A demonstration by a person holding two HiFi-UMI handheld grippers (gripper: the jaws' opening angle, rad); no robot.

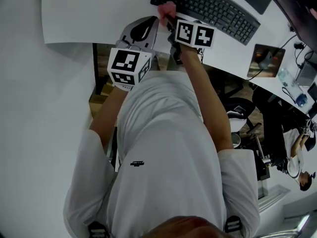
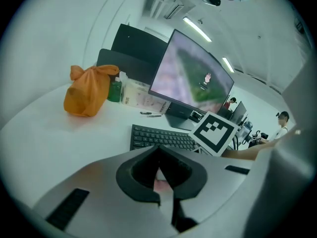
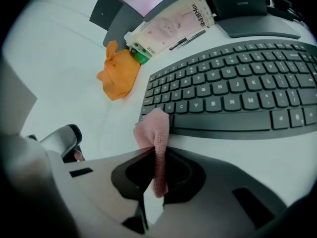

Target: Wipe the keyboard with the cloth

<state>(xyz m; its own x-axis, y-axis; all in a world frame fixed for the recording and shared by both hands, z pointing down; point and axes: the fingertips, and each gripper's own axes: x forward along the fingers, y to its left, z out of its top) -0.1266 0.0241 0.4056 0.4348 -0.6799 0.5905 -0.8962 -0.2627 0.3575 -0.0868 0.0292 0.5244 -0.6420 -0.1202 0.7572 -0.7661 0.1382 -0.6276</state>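
Between my right gripper's [image 3: 157, 155] jaws a pink cloth [image 3: 154, 130] is pinched tight. It runs down through the gap, and its bunched top stands above them. That top sits at the front edge of the keyboard [image 3: 233, 93], near the left corner, by the spacebar row. My left gripper [image 2: 159, 150] hangs just beside the right one, over the white desk [image 1: 89, 14], short of the keyboard. Its jaws are pressed together at the tips. A pinkish smudge shows through the slit behind them, and I cannot tell what it is. From the left gripper view, the marker cube [image 2: 215, 132] on my right gripper stands over the keyboard's near edge. Beyond the keyboard lie a pen [image 2: 151, 114] and a pale packet [image 3: 171, 26], with a green bottle [image 2: 115, 90] next to it. An orange bag [image 2: 88, 90], knotted at the top, sits left of those. Farthest back, a wide monitor [image 2: 193, 76] glows on its stand.
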